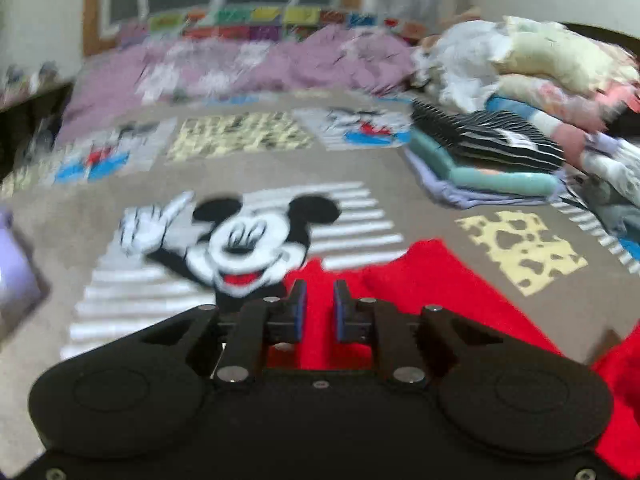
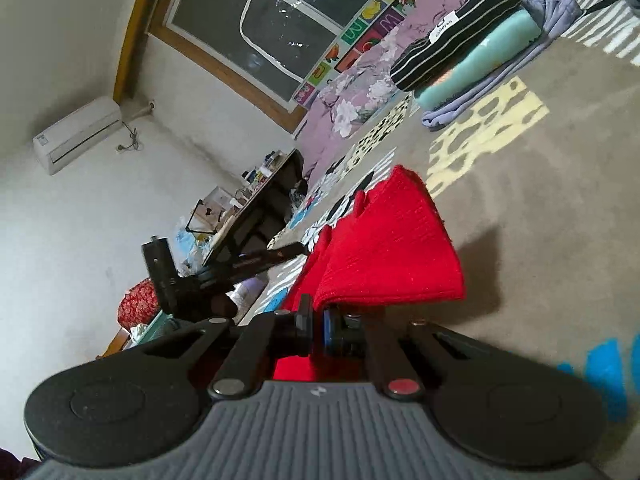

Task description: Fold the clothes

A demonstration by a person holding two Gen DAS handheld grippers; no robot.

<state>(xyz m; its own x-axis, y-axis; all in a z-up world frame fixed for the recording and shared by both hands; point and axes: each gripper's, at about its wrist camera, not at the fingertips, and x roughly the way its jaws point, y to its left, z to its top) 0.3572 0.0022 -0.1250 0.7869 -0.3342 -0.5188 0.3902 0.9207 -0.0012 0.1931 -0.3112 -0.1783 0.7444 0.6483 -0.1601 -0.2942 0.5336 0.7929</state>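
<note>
One red knitted garment point(image 2: 384, 248), ribbed in texture, lies on the bed blanket point(image 1: 432, 208), one edge lifted into a tent-like fold. The right tongs point(image 2: 318, 322) are clamped on that lifted edge. The left tongs point(image 1: 320, 306) hover over the red cloth, their pads apart and holding nothing. One stack of folded clothes point(image 1: 480, 156), topped by a striped piece, sits beyond.

Bare bedspread point(image 1: 420, 208) ahead; folded stack point(image 1: 480, 160) blocking far right.
</note>
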